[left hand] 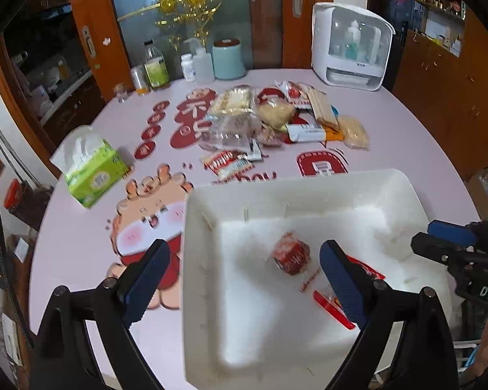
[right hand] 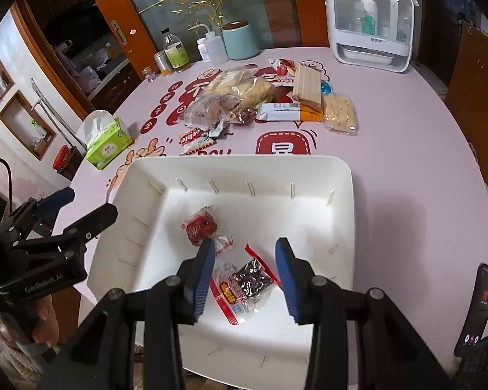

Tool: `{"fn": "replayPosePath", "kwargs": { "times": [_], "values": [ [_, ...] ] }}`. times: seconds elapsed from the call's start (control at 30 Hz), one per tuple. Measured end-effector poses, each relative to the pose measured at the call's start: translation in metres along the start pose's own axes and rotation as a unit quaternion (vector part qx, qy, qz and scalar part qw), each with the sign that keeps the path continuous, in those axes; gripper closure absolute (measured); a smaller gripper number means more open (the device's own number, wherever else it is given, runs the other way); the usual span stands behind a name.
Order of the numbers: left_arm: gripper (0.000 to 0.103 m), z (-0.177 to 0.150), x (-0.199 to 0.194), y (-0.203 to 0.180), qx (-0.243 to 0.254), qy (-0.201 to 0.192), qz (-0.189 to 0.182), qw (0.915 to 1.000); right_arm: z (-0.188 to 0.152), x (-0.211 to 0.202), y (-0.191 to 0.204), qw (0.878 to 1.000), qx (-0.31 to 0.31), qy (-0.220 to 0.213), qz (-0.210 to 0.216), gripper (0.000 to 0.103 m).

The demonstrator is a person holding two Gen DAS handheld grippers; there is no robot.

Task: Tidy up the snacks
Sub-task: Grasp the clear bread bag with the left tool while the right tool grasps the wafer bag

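Two packets lay in the big white plastic bin (right hand: 341, 201) on the round pink table (right hand: 406, 162): a small round red-wrapped snack (right hand: 200, 226) toward the far left, and a clear red-edged packet of dark pieces (right hand: 244, 284) nearer the front. Beyond the bin, a heap of mixed snack bags (right hand: 260, 97) sat mid-table, with a green tissue pack (right hand: 109, 144) off left. The right gripper (right hand: 245, 274) hung spread above the dark packet, gripping nothing. The left gripper (left hand: 244, 279) gaped wide over the bin's left rim, empty.
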State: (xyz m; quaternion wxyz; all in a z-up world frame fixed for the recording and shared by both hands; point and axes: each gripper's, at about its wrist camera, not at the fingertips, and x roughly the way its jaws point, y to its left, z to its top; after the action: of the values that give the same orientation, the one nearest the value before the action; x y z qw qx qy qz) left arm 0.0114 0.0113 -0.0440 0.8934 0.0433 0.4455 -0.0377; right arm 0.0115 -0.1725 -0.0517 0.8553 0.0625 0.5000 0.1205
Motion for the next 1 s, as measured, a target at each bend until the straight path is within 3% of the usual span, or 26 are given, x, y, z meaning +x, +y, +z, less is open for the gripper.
{"fn": "replayPosePath", "kwargs": {
  "times": [0.2,0.33,0.47,0.6,0.83,1.0],
  "values": [
    [0.008,0.034,-0.005,0.02,-0.014,0.005,-0.036,0.9992,0.034,-0.016,-0.01,1.0,0.005,-0.014,0.0,0.062],
    [0.0,0.061,-0.005,0.034,-0.025,0.011,-0.053,0.9982,0.062,-0.026,-0.018,1.0,0.009,-0.021,0.015,0.049],
    [0.0,0.092,0.002,0.045,-0.028,0.013,-0.049,0.9983,0.096,-0.03,-0.022,1.0,0.005,-0.023,0.008,0.049],
    [0.0,0.122,0.013,0.058,-0.04,0.017,-0.072,0.9965,0.132,-0.035,-0.027,0.999,0.006,-0.032,-0.009,0.049],
    [0.0,0.17,0.042,0.056,0.0,0.003,-0.014,0.9999,0.199,-0.036,-0.044,0.998,0.031,-0.051,-0.016,0.049],
    [0.0,0.202,0.066,0.053,-0.001,0.039,-0.031,0.9987,0.243,-0.016,-0.056,0.998,0.047,-0.031,-0.02,0.048]
  ]
}}
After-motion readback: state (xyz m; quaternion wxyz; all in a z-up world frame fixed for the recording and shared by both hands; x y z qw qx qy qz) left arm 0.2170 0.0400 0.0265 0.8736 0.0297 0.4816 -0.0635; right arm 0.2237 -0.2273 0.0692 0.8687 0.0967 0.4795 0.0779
